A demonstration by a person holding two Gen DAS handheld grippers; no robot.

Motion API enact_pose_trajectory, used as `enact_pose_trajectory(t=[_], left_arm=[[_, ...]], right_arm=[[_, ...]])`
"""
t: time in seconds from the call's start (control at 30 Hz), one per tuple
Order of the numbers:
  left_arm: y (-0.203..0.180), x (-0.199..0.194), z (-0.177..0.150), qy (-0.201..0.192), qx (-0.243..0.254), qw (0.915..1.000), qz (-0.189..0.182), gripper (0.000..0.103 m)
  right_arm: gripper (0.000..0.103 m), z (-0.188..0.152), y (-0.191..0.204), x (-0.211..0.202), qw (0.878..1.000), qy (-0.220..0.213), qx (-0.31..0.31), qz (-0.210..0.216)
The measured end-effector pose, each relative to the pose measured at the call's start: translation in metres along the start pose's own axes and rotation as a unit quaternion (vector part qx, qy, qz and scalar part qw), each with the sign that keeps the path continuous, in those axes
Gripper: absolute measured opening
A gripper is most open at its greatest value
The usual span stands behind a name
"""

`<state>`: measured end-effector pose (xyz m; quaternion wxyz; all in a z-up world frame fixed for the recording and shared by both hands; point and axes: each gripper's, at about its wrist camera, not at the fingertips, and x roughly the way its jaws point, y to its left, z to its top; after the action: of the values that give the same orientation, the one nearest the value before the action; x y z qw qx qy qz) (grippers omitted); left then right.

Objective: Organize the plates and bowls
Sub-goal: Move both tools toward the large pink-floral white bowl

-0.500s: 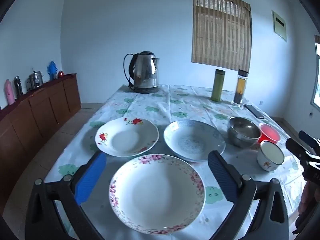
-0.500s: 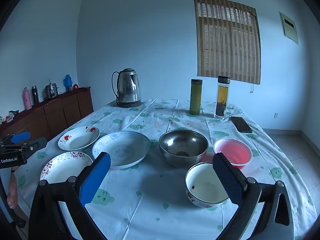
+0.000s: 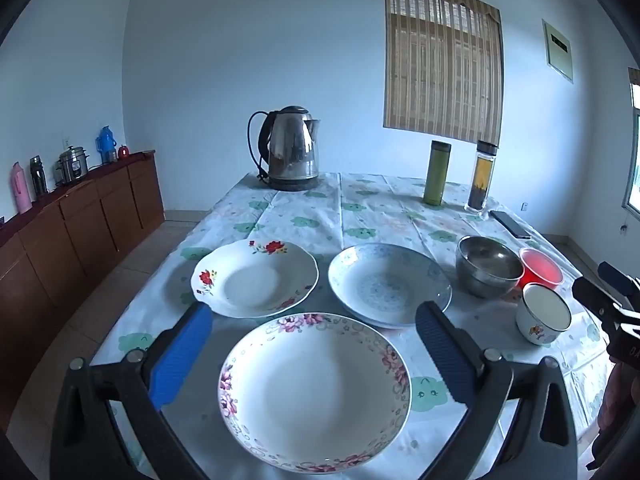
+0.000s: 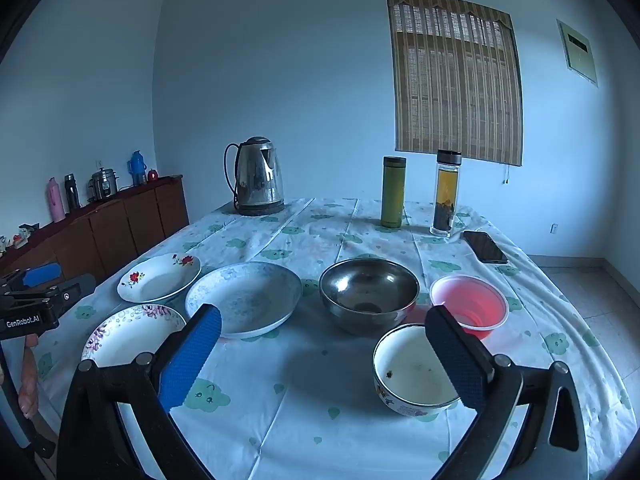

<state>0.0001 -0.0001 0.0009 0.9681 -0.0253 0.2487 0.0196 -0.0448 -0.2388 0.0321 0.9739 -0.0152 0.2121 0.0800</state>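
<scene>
The bench [image 3: 360, 216], draped in a white cloth printed with green clouds, carries everything; the largest dish, a wide white plate with a pink floral rim [image 3: 315, 392], lies nearest the person on the left side, and the left gripper [image 3: 316, 356] hangs just over it with its blue pads spread wide to either side of the rim, nothing between them being pressed; beyond it sit a pale blue patterned plate [image 3: 390, 285] and, to its left, a white scalloped plate with red flowers [image 3: 255, 278], the three close together but not stacked; to the right stand the bowls: a round steel bowl [image 4: 369, 293], a translucent red plastic bowl [image 4: 469, 305] just beside it, and the smallest, a white enamel bowl with a painted side and dark specks inside [image 4: 414, 372]; the right gripper [image 4: 322, 356] is likewise wide and empty, the enamel bowl lying under its right-hand pad rather than centred between the two; judging from this, the left hand is nearer the plates and the right nearer the bowls, so each gripper must shift a little toward its own dish before closing.
</scene>
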Motion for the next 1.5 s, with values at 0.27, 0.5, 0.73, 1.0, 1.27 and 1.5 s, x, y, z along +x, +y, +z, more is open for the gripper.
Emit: enact_pose_trajectory(t=[0.27, 0.5, 0.73, 1.0, 1.27, 1.5], left_arm=[[0.001, 0.0, 0.001, 0.0, -0.001, 1.0, 0.001, 0.103], [0.002, 0.0, 0.001, 0.001, -0.002, 1.0, 0.003, 0.103], [0.002, 0.001, 0.0, 0.001, -0.003, 1.0, 0.002, 0.103], [0.003, 0.003, 0.0, 0.002, -0.003, 1.0, 0.001, 0.103], [0.003, 0.002, 0.0, 0.002, -0.004, 1.0, 0.0, 0.103], [0.004, 0.003, -0.001, 0.003, -0.005, 1.0, 0.0, 0.103]], right_arm=[[0.102, 0.004, -0.011, -0.005, 1.0, -0.002, 0.004, 0.007], [0.102, 0.003, -0.011, -0.004, 1.0, -0.002, 0.006, 0.007], [0.102, 0.001, -0.011, -0.004, 1.0, -0.003, 0.006, 0.008], [0.102, -0.001, -0.01, -0.004, 1.0, -0.001, 0.005, 0.009], [0.102, -0.002, -0.007, -0.003, 1.0, 0.0, 0.003, 0.012], [0.102, -0.001, -0.005, -0.002, 1.0, 0.0, 0.002, 0.013]])
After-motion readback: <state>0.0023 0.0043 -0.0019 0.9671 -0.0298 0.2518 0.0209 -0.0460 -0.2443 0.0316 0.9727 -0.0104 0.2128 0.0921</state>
